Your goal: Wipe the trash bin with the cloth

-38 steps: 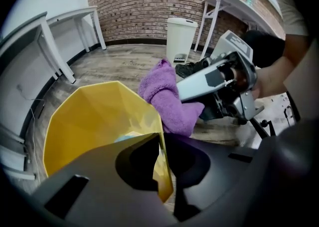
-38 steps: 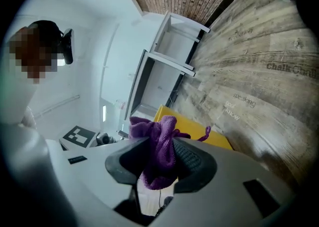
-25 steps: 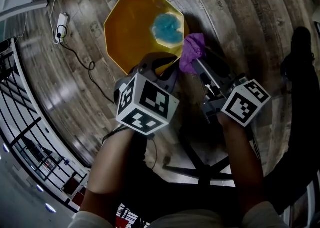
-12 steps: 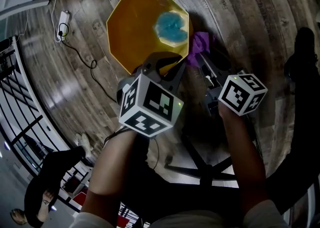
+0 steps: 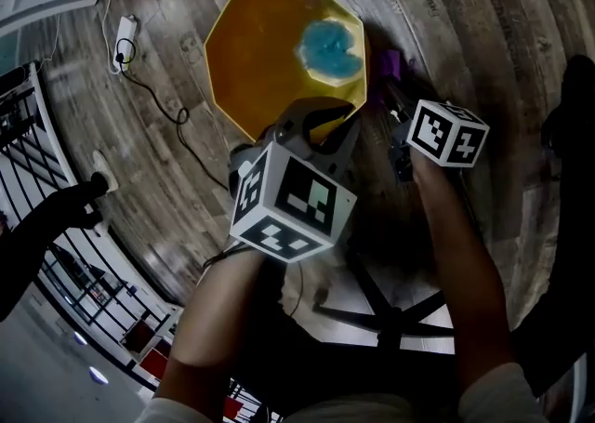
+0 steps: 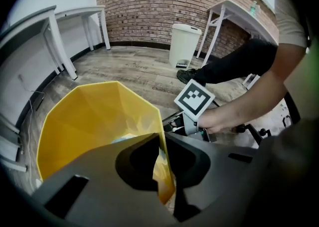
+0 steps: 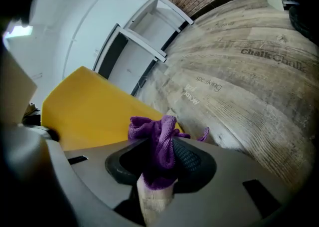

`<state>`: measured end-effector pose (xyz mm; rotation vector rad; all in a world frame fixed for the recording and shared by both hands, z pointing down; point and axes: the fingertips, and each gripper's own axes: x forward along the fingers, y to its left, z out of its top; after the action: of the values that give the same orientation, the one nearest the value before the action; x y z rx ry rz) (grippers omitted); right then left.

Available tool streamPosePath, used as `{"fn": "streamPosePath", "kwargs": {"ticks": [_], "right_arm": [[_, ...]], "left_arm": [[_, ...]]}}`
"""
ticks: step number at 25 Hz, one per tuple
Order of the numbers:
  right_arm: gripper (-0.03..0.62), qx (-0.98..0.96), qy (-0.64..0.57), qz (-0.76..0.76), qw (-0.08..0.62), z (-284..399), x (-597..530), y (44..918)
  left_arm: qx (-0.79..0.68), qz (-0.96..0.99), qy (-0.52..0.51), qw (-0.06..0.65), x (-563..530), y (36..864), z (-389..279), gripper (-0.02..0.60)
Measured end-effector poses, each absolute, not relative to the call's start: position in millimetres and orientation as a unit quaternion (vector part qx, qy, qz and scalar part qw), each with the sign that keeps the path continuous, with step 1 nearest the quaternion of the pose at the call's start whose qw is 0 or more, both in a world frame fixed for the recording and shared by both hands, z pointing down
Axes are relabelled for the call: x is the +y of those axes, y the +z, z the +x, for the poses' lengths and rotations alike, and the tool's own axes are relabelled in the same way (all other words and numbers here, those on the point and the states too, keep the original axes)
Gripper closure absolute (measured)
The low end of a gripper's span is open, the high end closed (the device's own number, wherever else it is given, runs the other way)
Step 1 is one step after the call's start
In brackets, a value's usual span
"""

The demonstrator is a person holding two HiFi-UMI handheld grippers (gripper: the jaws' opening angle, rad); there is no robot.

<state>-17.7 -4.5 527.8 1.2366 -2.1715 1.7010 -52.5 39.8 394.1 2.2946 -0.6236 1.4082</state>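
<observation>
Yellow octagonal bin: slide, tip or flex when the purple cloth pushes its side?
Likely light and thin-walled: the yellow octagonal bin shows a sheet-thin rim in the left gripper, so it may flex. On the smooth wood floor it would probably skid or tip without that clamp.

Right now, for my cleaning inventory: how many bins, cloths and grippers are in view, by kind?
Bins: 2, the yellow bin and the white bin
Cloths: 1, the purple cloth
Grippers: 2, the left gripper shut on the yellow bin's rim, the right gripper shut on the purple cloth
Total: 5
</observation>
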Motion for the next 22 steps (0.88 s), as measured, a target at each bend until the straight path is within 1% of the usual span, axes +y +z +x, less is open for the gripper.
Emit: {"fn": "streamPosePath", "kwargs": {"ticks": [10,15,17,20,21,22], "right_arm": [[0.454,-0.697,0.556,0.424,0.157,-23,-20,597],[0.454,-0.693,0.533,0.427,0.231,-24,-21,628],[0.454,-0.698,0.523,0.42,0.252,-26,-24,631],[0.454,-0.699,0.513,0.412,0.279,-27,-24,627],[0.454,-0.699,0.512,0.411,0.283,-27,-23,623],[0.454,-0.7,0.51,0.411,0.285,-26,-22,620]], "left_arm": [[-0.234,0.819,0.483,0.204,38,393,-53,0.557],[-0.234,0.82,0.482,0.201,39,394,-54,0.557],[-0.235,0.821,0.486,0.186,39,394,-56,0.557],[-0.222,0.826,0.497,0.146,42,386,-58,0.555],[-0.215,0.829,0.498,0.133,44,381,-58,0.542],[-0.208,0.832,0.501,0.119,47,375,-59,0.5]]}}
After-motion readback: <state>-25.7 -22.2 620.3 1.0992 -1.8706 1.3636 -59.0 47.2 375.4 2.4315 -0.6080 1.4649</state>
